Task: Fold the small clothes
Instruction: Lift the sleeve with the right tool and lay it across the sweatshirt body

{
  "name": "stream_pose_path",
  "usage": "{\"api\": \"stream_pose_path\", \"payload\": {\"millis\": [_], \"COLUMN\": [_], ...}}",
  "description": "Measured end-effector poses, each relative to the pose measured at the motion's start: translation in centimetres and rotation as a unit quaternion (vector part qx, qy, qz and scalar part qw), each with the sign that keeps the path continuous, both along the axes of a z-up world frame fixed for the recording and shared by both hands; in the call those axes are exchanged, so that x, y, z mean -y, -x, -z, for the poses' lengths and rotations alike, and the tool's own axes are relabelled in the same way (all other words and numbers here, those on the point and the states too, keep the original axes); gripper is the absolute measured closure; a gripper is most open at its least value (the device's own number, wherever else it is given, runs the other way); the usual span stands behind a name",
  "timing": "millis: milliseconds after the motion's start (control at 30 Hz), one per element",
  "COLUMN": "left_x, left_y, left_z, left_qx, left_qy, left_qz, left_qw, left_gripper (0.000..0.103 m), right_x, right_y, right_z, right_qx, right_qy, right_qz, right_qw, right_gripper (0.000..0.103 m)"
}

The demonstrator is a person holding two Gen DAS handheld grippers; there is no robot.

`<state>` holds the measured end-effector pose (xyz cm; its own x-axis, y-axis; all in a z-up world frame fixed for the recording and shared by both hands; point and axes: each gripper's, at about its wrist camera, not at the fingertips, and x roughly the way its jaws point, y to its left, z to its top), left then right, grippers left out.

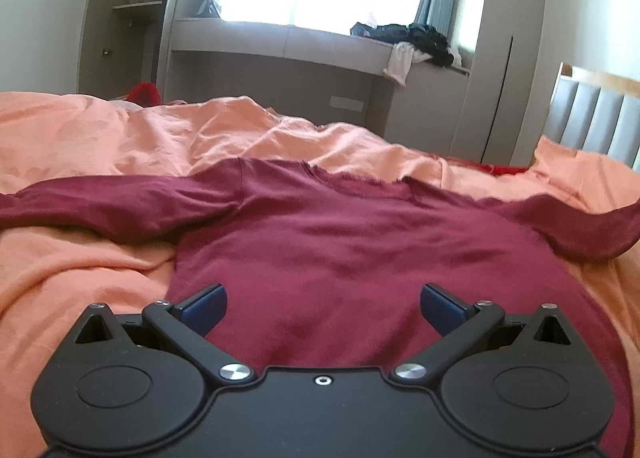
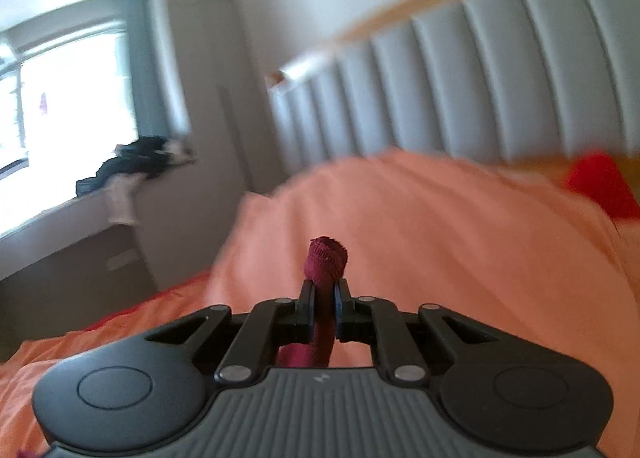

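In the right wrist view, the right gripper (image 2: 323, 312) is seen clamped on a bunched end of the maroon shirt (image 2: 326, 258), most likely a sleeve cuff, which pokes out past the fingertips toward 12 o'clock. In the left wrist view, the left gripper (image 1: 323, 308) is held with its jaws wide apart and nothing between them, poised just over the lower body of the maroon shirt (image 1: 340, 242). The garment is spread flat on the orange bedsheet (image 1: 80, 258), with one sleeve stretched toward 9 o'clock and the other toward 3 o'clock. No fold is visible yet, so the task is judged barely begun: both sleeves and the body are left to fold.
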<state>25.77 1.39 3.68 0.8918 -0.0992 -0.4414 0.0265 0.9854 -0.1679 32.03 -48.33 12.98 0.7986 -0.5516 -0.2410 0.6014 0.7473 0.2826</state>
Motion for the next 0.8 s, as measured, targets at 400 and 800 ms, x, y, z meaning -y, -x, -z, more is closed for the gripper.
{"api": "stream_pose_path", "payload": {"millis": [400, 800], "left_x": [-4.8, -9.2], "left_y": [2.9, 3.2], "left_z": [-4.3, -5.0], "left_qx": [0.068, 0.066], "left_qy": [0.001, 0.030], "left_qz": [-0.107, -0.179], "left_qw": [0.9919, 0.9811], "left_gripper": [0.000, 0.000], "right_x": [-23.9, -46.4], "right_y": [-0.5, 3.9], "right_z": [-8.1, 1.7], "right_qx": [0.045, -0.055], "right_qy": [0.220, 0.345], "right_qz": [-0.307, -0.547], "right_qw": [0.925, 0.761], "right_gripper": [0.093, 0.094]}}
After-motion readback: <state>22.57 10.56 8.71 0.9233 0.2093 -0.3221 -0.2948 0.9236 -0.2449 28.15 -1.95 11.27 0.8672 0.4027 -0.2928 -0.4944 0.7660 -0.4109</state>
